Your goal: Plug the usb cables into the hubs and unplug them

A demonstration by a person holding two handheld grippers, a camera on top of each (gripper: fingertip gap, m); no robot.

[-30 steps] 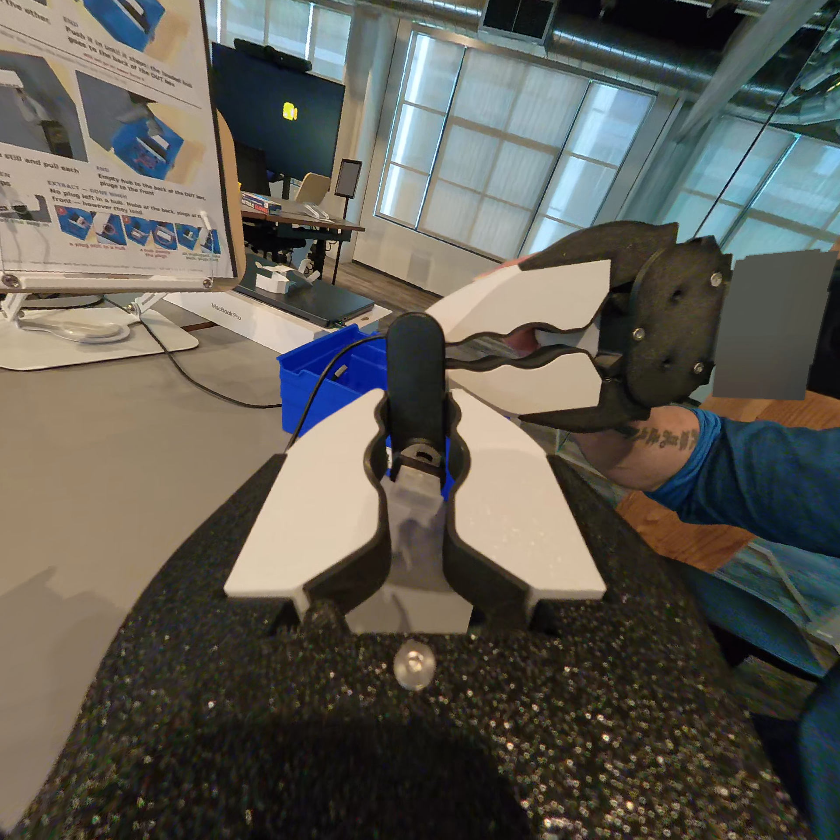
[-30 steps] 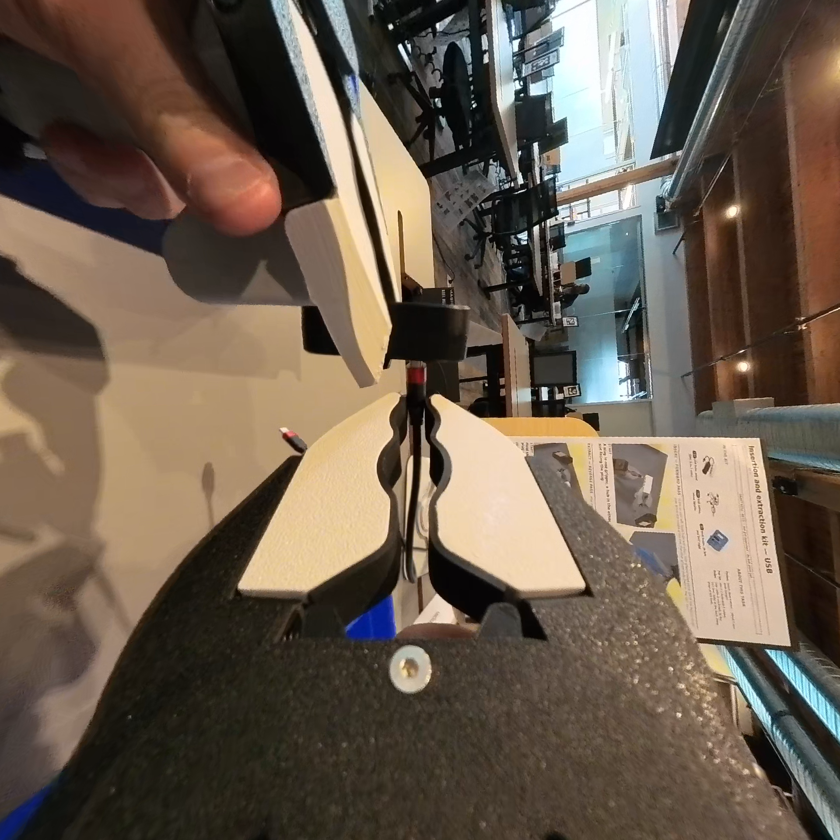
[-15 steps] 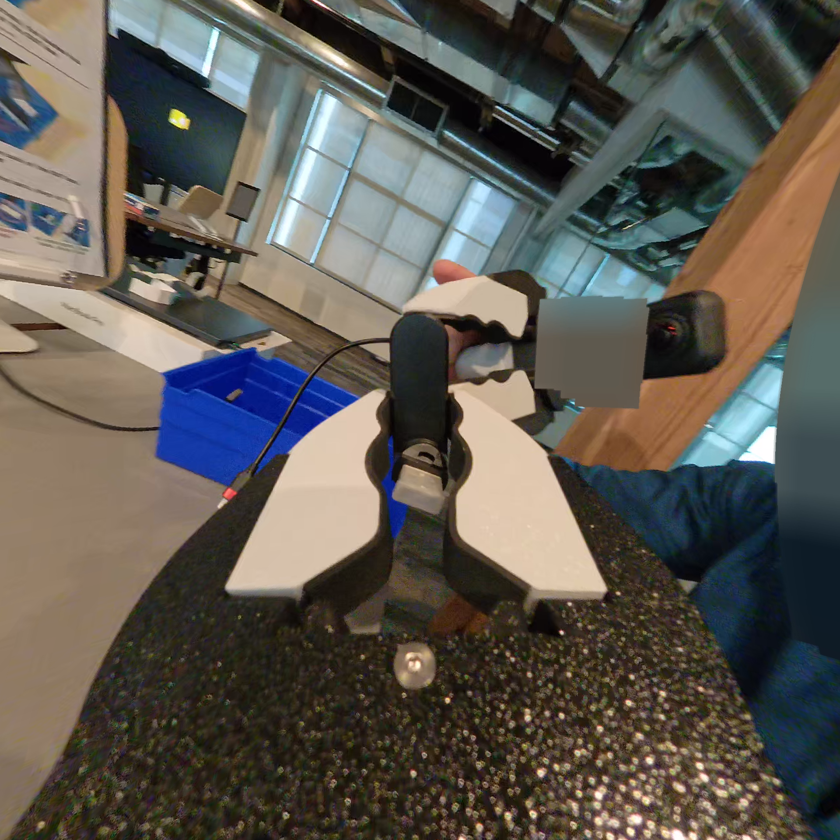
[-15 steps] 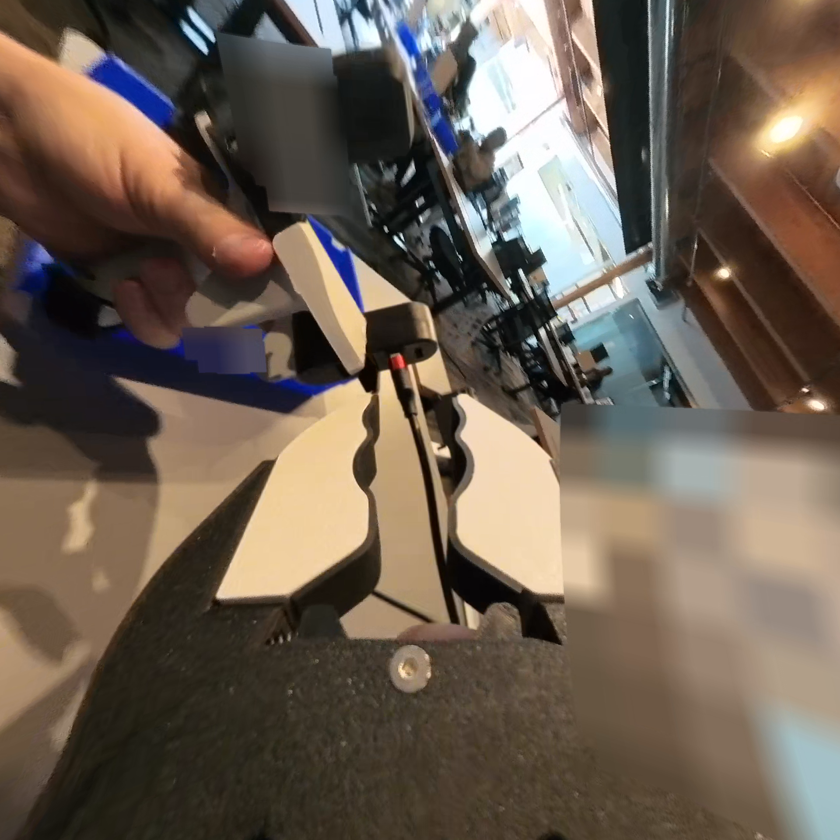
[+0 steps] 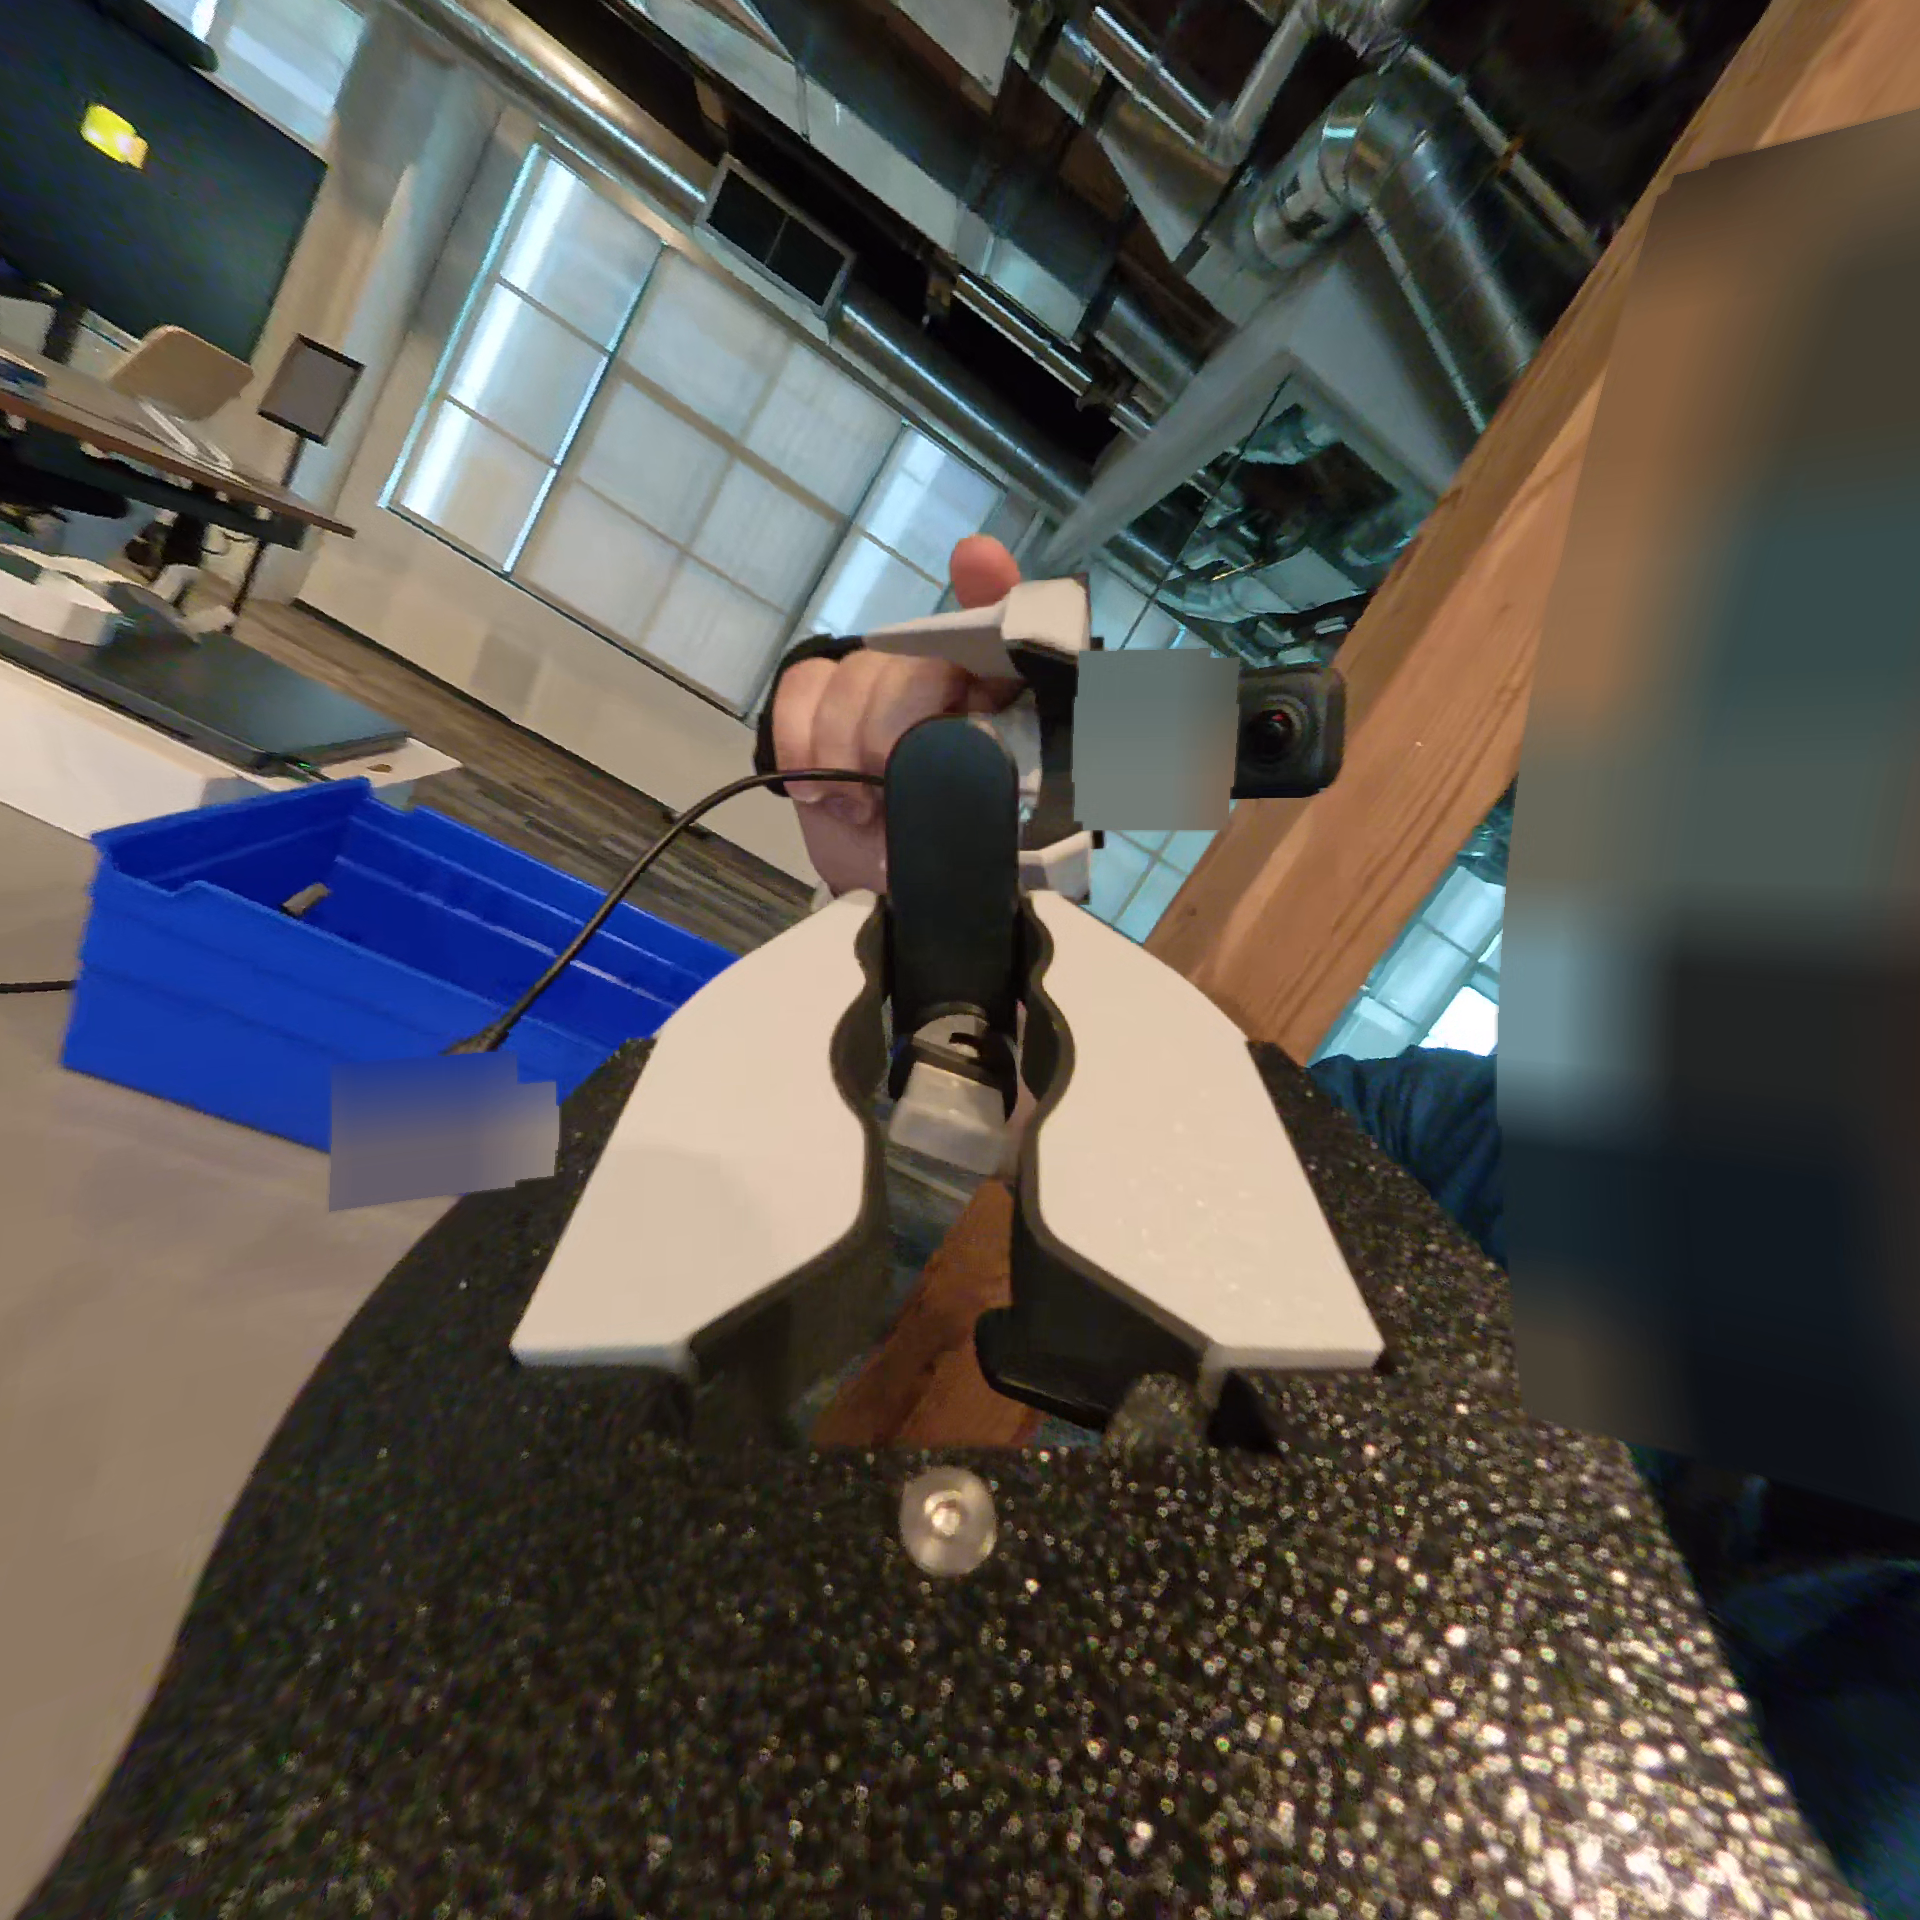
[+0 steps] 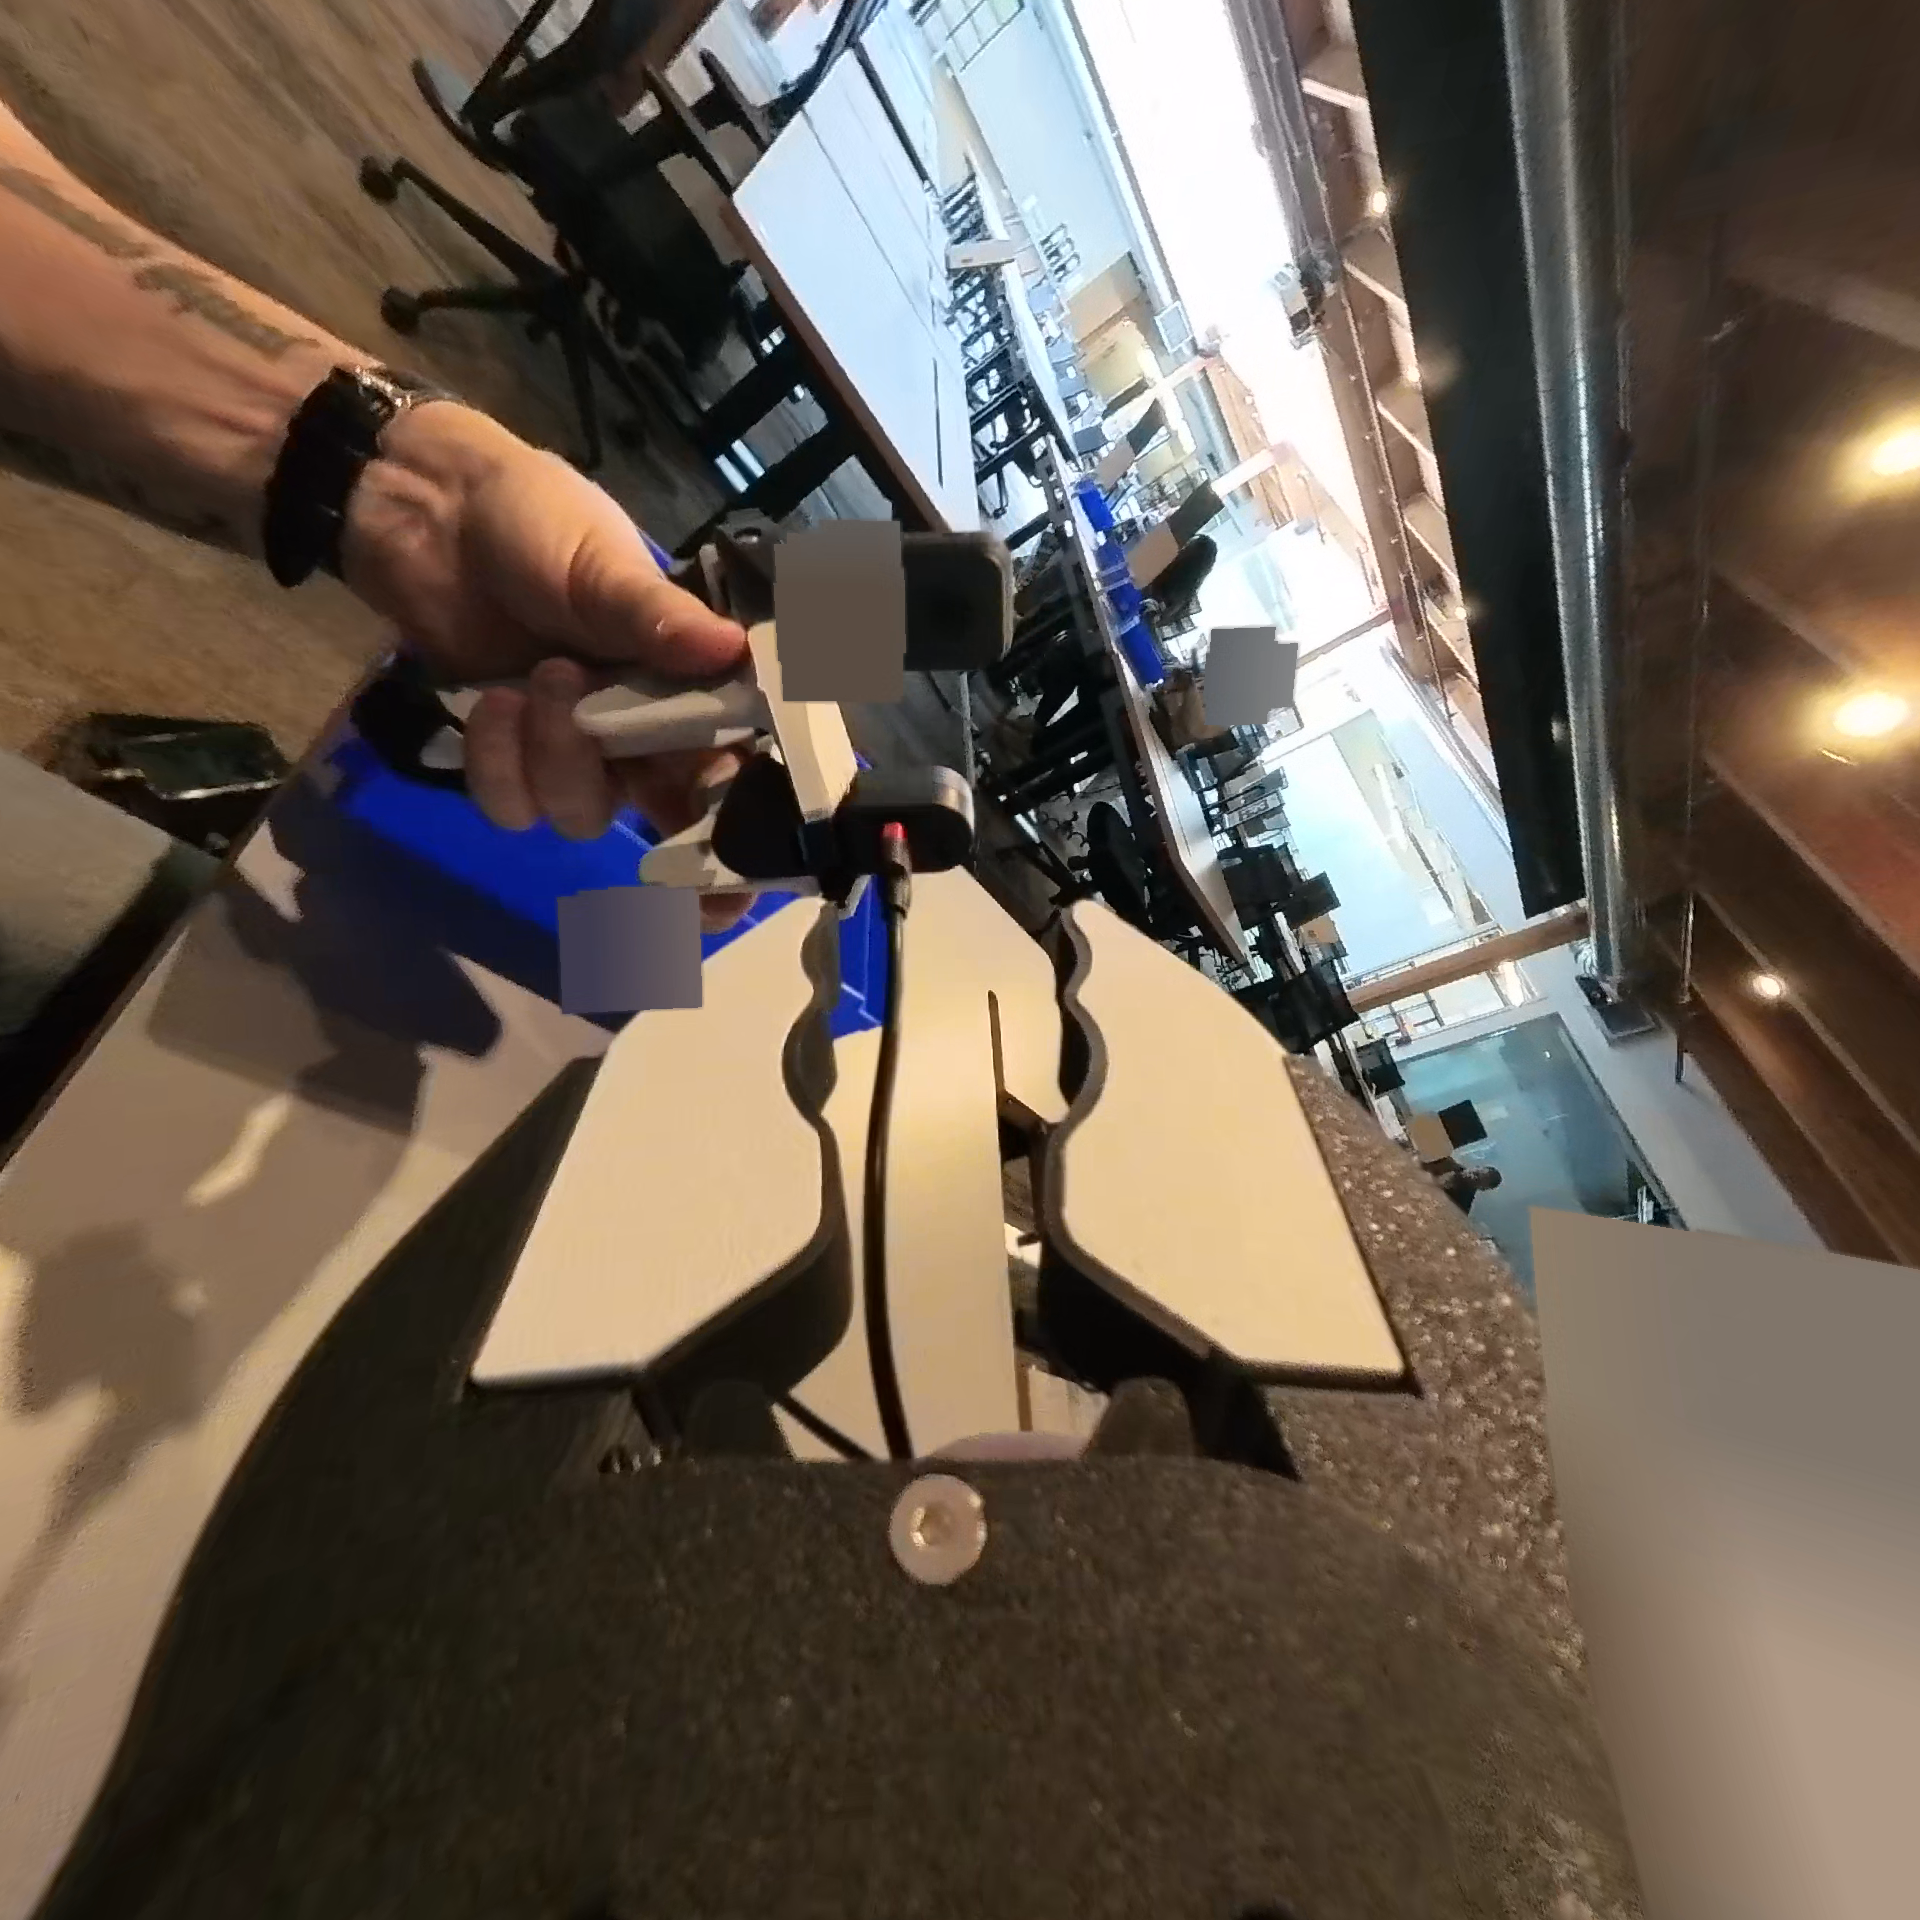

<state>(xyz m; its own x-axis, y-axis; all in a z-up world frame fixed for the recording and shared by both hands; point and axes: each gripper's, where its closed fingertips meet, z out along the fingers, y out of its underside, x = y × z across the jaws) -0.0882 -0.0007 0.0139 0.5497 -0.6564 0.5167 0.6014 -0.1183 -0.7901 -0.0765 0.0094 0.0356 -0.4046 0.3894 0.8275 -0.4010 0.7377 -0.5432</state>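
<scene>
In the left wrist view, the left claw (image 5: 951,940) was closed narrowly on a black USB hub (image 5: 951,831), which stood upright between the white fingers (image 5: 727,1122). A white connector stub (image 5: 951,1117) hung from the near end of the hub, inside the claw's gap. A black USB cable (image 5: 613,914) left the far side of the hub, arched to the left and dropped toward the grey bench (image 5: 135,1299), its free end just in front of a blue bin (image 5: 239,997). The blue bin sat on the bench to the left, farther off. Beyond the hub, the person's right hand (image 5: 862,727) held the right claw, with its camera (image 5: 1283,727) facing back toward the hub.

In the right wrist view, the right claw (image 6: 940,914) stood wide open and held nothing. The cable (image 6: 883,1143) ran through the gap between its fingers without touching either one. The cable's red-tipped plug (image 6: 894,847) was seated in the side of the hub (image 6: 909,821), just beyond the fingertips. The person's left hand (image 6: 520,613) gripped the left claw (image 6: 821,769) that held the hub, above the blue bin (image 6: 436,831).
</scene>
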